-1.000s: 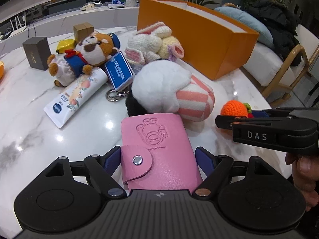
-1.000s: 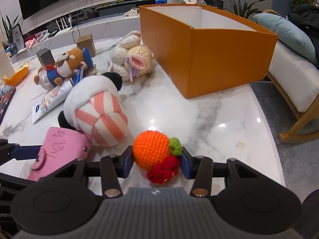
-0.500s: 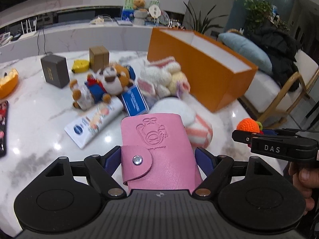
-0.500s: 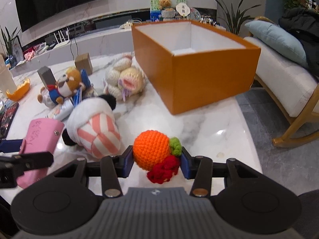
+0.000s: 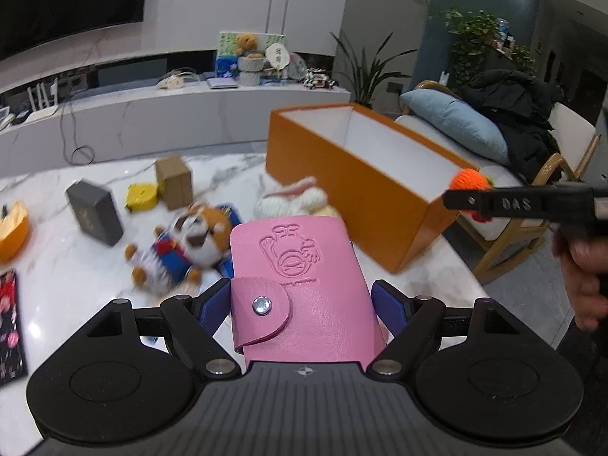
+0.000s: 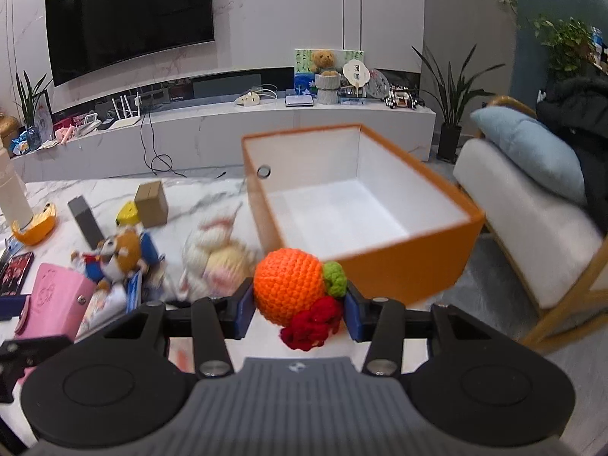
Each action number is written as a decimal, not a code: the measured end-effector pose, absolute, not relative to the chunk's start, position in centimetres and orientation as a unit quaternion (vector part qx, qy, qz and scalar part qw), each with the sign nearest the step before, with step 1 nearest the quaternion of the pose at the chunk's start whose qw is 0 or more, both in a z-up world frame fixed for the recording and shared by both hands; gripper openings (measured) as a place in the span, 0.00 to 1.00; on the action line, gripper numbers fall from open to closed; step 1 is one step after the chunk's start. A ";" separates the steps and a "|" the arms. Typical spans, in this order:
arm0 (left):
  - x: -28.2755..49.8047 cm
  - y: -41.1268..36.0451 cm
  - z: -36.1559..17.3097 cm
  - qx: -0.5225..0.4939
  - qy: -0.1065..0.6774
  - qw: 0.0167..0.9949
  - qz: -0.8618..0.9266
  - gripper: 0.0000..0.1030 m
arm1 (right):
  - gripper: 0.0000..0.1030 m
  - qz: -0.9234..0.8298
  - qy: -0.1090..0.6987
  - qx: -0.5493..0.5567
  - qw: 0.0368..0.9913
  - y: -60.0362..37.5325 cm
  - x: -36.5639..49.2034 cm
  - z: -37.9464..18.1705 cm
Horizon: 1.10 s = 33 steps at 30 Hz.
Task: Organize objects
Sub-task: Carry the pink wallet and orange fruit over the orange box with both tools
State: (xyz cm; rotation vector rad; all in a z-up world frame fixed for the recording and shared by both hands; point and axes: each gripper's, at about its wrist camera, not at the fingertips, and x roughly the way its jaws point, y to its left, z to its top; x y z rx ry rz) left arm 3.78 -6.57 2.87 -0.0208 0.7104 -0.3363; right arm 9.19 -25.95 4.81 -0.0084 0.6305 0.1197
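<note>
My left gripper (image 5: 302,306) is shut on a pink snap wallet (image 5: 300,288) and holds it in the air above the marble table (image 5: 57,304). My right gripper (image 6: 294,304) is shut on an orange crocheted ball with green and red bits (image 6: 294,285), held in the air just before the near wall of the open orange box (image 6: 402,266). The box's white inside looks empty. In the left wrist view the right gripper (image 5: 475,201) shows at the right, near the box's corner (image 5: 418,235). The wallet also shows in the right wrist view (image 6: 49,304).
On the table lie a fox plush (image 5: 190,239), a cream crocheted plush (image 6: 220,262), a grey box (image 5: 95,212), a cardboard box (image 5: 173,180), a yellow item (image 5: 142,197) and an orange dish (image 5: 13,233). A wooden chair with cushions (image 6: 532,235) stands right of the table.
Both grippers have risen from the table with their objects and moved toward the orange box. The striped plush has dropped out of view below them.
</note>
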 end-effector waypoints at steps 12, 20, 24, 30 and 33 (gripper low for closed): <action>9.8 -11.6 7.4 0.019 0.302 0.932 -0.201 0.90 | 0.48 0.057 0.296 0.008 0.954 -29.4 18.8 9.8; 13.3 -15.1 7.9 0.037 0.300 0.929 -0.213 0.90 | 0.48 0.050 0.295 0.023 0.954 -31.1 21.8 10.7; 14.7 -16.9 7.8 0.045 0.311 0.923 -0.224 0.90 | 0.48 0.045 0.303 0.038 0.951 -32.1 22.9 10.3; 16.5 -20.3 7.4 0.078 0.312 0.917 -0.235 0.90 | 0.48 0.044 0.332 0.061 0.940 -34.2 24.2 7.8; 17.4 -21.8 6.8 0.091 0.316 0.915 -0.234 0.90 | 0.48 0.041 0.351 0.087 0.931 -35.8 25.3 6.3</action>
